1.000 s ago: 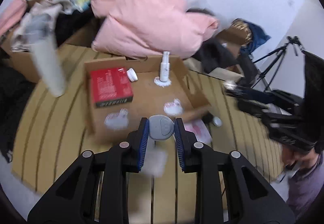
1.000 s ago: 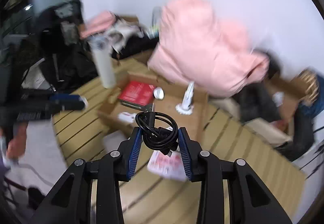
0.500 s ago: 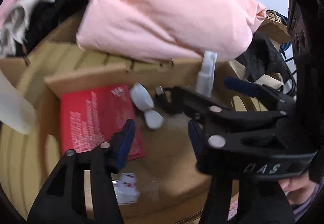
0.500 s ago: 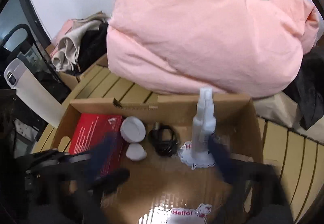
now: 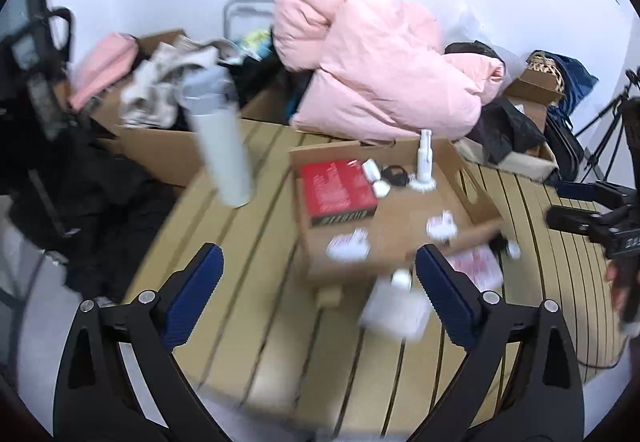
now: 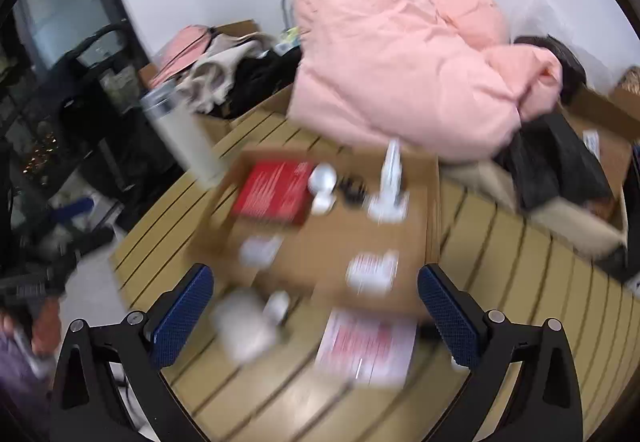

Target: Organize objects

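An open cardboard box [image 5: 472, 198] [image 6: 430, 186] sits on the slatted wooden table. Inside lie a red box [image 5: 336, 188] [image 6: 276, 192], a white spray bottle [image 5: 423, 162] [image 6: 390, 182], a coiled black cable [image 5: 394, 175] [image 6: 352, 190], small white cases [image 5: 380, 189] [image 6: 322, 204] and white packets [image 5: 348, 246] [image 6: 372, 272]. My left gripper [image 5: 318, 278] is open and empty, held back above the table's near side. My right gripper [image 6: 316, 302] is open and empty, also short of the box. The right gripper also shows at the right edge of the left wrist view [image 5: 592, 210].
A tall white bottle [image 5: 222, 138] [image 6: 184, 134] stands left of the box. A white pouch [image 5: 394, 306] [image 6: 244, 326] and a red-white packet [image 5: 476, 270] [image 6: 368, 348] lie on the table before the box. A pink duvet [image 5: 380, 70] [image 6: 404, 62], clothes and other boxes crowd the back.
Both grippers let go of their loads, the small grey-white case and the black cable, which now lie in the box. Both have opened wide and pulled back from the box.
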`<act>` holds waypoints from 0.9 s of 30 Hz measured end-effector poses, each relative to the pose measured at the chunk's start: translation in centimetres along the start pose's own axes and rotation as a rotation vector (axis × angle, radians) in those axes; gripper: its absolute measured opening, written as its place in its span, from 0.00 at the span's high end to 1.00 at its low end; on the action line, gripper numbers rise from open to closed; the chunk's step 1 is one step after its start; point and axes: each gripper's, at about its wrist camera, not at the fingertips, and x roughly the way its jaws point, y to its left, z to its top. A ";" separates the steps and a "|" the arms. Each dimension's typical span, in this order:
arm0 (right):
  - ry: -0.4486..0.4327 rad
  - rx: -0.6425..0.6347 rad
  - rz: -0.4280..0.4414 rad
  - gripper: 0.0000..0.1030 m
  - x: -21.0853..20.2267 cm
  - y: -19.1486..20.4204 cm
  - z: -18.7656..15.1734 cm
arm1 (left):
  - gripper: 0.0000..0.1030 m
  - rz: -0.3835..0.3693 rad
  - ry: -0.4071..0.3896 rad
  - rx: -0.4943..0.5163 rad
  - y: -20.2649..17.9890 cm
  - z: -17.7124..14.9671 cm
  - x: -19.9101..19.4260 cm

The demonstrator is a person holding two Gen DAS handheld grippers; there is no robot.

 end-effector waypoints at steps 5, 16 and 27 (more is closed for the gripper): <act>-0.047 -0.040 0.043 0.00 -11.1 3.1 -7.3 | 0.00 -0.036 -0.079 0.001 1.7 -4.0 -12.1; -0.152 -0.144 -0.080 0.00 -31.7 4.7 -13.0 | 0.00 0.002 -0.199 -0.155 6.8 -4.3 -26.8; -0.077 -0.140 -0.080 0.00 -24.8 3.5 -19.0 | 0.00 0.068 -0.149 -0.108 3.7 -12.2 -15.6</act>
